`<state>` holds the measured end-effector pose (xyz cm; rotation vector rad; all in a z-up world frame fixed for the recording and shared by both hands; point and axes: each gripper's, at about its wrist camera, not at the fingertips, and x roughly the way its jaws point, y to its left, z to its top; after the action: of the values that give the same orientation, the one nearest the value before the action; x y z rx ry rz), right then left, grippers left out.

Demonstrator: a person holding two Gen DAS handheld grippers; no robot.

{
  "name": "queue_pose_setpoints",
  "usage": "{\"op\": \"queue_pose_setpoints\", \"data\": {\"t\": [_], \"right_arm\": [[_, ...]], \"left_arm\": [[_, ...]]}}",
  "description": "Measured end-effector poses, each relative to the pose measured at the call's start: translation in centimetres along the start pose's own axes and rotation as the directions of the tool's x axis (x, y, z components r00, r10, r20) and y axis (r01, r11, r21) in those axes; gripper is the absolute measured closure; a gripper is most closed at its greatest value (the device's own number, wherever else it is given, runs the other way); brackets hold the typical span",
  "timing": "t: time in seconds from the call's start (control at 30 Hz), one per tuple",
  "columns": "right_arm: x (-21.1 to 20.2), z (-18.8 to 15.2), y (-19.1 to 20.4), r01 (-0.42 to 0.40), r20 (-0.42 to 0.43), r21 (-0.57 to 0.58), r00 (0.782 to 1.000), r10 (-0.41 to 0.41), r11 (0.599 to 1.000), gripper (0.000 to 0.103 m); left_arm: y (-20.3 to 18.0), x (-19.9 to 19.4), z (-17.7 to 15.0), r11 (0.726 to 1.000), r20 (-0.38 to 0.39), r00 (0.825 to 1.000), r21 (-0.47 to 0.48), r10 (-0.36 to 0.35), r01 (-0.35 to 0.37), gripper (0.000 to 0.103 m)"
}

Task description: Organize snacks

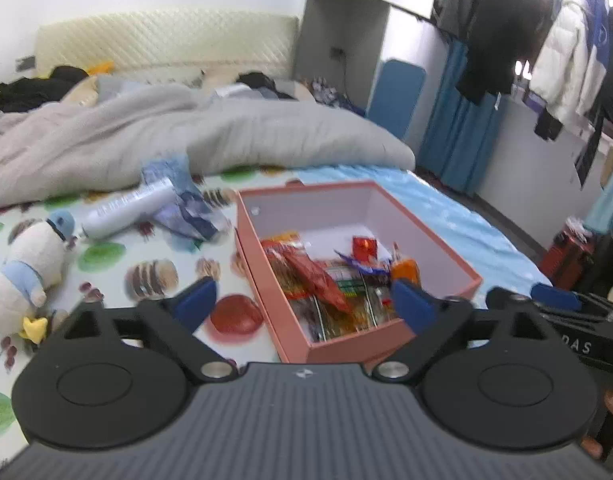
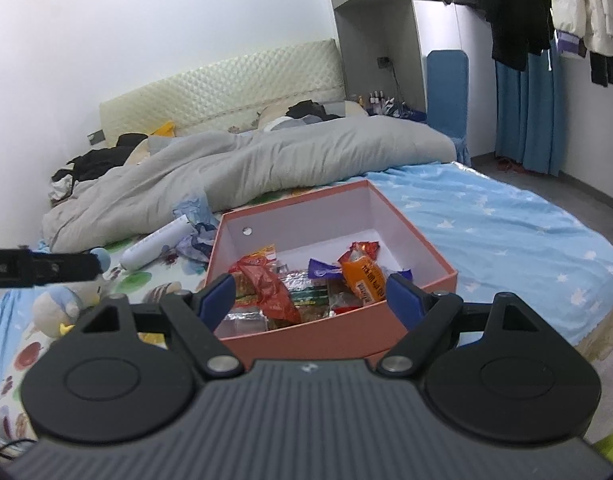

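Observation:
A pink cardboard box (image 1: 434, 236) (image 2: 422, 248) sits open on the bed. Several snack packets lie inside, among them a red crinkled bag (image 1: 318, 276) (image 2: 272, 290), an orange packet (image 1: 406, 270) (image 2: 364, 276) and a small red pack (image 1: 364, 249). My left gripper (image 1: 304, 300) is open and empty, just before the box's near left corner. My right gripper (image 2: 310, 298) is open and empty, above the box's near wall. The right gripper also shows at the right edge of the left wrist view (image 1: 562, 308).
A white bottle (image 1: 126, 208) (image 2: 156, 246) and crumpled blue wrappers (image 1: 186, 208) (image 2: 196, 232) lie left of the box. A plush penguin (image 1: 26, 264) (image 2: 66, 304) lies further left. A grey duvet (image 1: 186, 136) lies behind. The bed's edge and floor are to the right.

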<state>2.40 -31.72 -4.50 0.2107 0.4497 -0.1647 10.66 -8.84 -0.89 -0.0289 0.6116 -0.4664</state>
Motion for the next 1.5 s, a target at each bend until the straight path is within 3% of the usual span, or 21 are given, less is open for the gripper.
{"op": "queue_pose_setpoints", "data": {"t": [0.17,0.23,0.37,0.83,1.5], "right_arm": [[-0.1,0.2,-0.4,-0.003,-0.004,0.018,1.0,0.003,1.0,0.018],[-0.1,0.3,-0.5,0.014,-0.003,0.028,1.0,-0.014,1.0,0.0],[-0.6,0.4,-0.8,0.041,0.006,0.045,0.999,-0.041,0.998,0.0],[-0.8,0.5,-0.6,-0.02,-0.025,0.032,0.999,0.021,0.999,0.0],[-1.4,0.7,-0.1,-0.029,-0.017,0.003,0.999,0.029,1.0,0.0]], "left_arm": [[0.1,0.0,0.0,1.0,-0.02,1.0,-0.03,0.003,-0.004,0.0],[0.1,0.0,-0.3,0.999,-0.027,1.0,-0.042,0.011,-0.012,0.0],[-0.2,-0.3,-1.1,0.998,-0.037,0.999,-0.062,0.012,-0.014,0.0],[-0.6,-1.3,-1.0,0.997,-0.016,0.999,-0.065,0.036,-0.037,0.0],[-1.1,-3.4,0.2,0.995,0.025,0.995,-0.04,0.095,-0.094,0.0]]}}
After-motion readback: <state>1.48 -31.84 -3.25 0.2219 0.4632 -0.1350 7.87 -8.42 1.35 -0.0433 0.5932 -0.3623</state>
